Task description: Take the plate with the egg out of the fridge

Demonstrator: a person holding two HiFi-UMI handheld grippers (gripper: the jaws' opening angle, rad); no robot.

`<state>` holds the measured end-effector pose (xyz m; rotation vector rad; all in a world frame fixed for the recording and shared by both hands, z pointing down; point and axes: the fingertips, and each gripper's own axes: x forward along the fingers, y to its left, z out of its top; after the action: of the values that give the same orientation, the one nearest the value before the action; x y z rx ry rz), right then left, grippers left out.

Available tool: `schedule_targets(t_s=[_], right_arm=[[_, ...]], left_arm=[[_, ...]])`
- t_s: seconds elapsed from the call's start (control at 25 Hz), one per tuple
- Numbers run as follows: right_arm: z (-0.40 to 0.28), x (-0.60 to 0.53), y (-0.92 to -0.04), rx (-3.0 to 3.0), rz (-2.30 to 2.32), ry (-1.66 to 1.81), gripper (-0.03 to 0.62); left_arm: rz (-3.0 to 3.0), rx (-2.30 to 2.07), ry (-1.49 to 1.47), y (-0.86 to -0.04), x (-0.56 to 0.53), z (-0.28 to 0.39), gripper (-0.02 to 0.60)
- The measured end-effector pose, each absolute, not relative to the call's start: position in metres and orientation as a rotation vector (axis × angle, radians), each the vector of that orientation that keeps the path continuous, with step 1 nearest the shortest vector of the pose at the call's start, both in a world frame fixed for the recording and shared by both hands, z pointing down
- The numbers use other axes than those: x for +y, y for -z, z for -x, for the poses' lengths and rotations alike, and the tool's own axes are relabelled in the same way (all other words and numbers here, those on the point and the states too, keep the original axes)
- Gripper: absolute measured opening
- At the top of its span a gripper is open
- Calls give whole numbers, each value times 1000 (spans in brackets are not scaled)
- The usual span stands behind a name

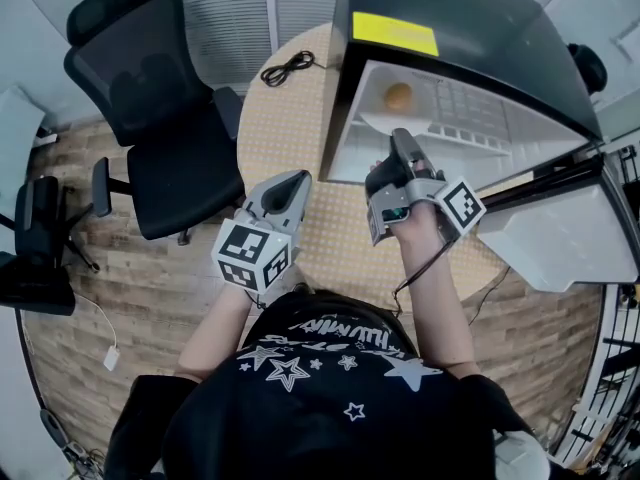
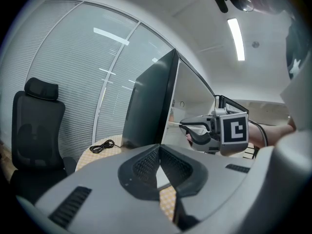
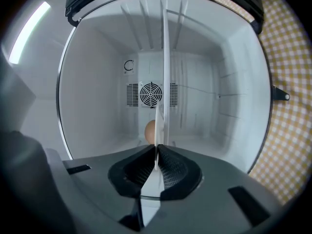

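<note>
A small fridge [image 1: 455, 28] stands open on the table. Inside it a brown egg [image 1: 399, 95] lies on a white plate [image 1: 372, 122]. My right gripper [image 1: 401, 140] is at the fridge's mouth and is shut on the plate's near rim. In the right gripper view the plate [image 3: 157, 126] is edge-on between the pads of the right gripper [image 3: 157, 161], with the egg [image 3: 149, 130] just left of it. My left gripper [image 1: 298, 180] hovers over the table left of the fridge, shut with nothing in it. The left gripper [image 2: 160, 152] faces the fridge's side, and the right gripper [image 2: 192, 129] shows beyond it.
The fridge door [image 1: 560, 238] hangs open at the right. A black cable [image 1: 288, 67] lies on the yellow checked table [image 1: 285, 128] behind the left gripper. A black office chair [image 1: 150, 98] stands to the left of the table. A fan grille [image 3: 150, 94] sits in the fridge's back wall.
</note>
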<state>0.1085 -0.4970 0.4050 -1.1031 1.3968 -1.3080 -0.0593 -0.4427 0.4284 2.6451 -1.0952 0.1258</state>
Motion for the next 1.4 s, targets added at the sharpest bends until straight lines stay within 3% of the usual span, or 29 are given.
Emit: schedule_targets(t_s=[0.4, 0.44, 0.52, 0.56, 0.72, 0.88, 1.4], right_arm=[[-112, -486, -399, 1456, 1140, 1253, 43], [-113, -487, -399, 1463, 1154, 1248, 66], [-113, -490, -397, 1485, 1170, 1239, 184], [-111, -491, -396, 1494, 1166, 1237, 186], [-109, -499, -399, 1495, 1176, 1248, 184], [-112, -502, -406, 1480, 1209, 1263, 77], [-112, -475, -409, 1295, 1104, 1318, 51]], left_arm=[[-2655, -1074, -116, -428, -443, 52, 8], [-2656, -1075, -114, -428, -443, 52, 8], [-2656, -1079, -111, -427, -442, 53, 8], [-2654, -1082, -108, -427, -443, 53, 8], [-2647, -1095, -102, -427, -444, 57, 8], [-2644, -1098, -93, -426, -443, 57, 8], [-2680, -1090, -115, -420, -423, 68, 8]])
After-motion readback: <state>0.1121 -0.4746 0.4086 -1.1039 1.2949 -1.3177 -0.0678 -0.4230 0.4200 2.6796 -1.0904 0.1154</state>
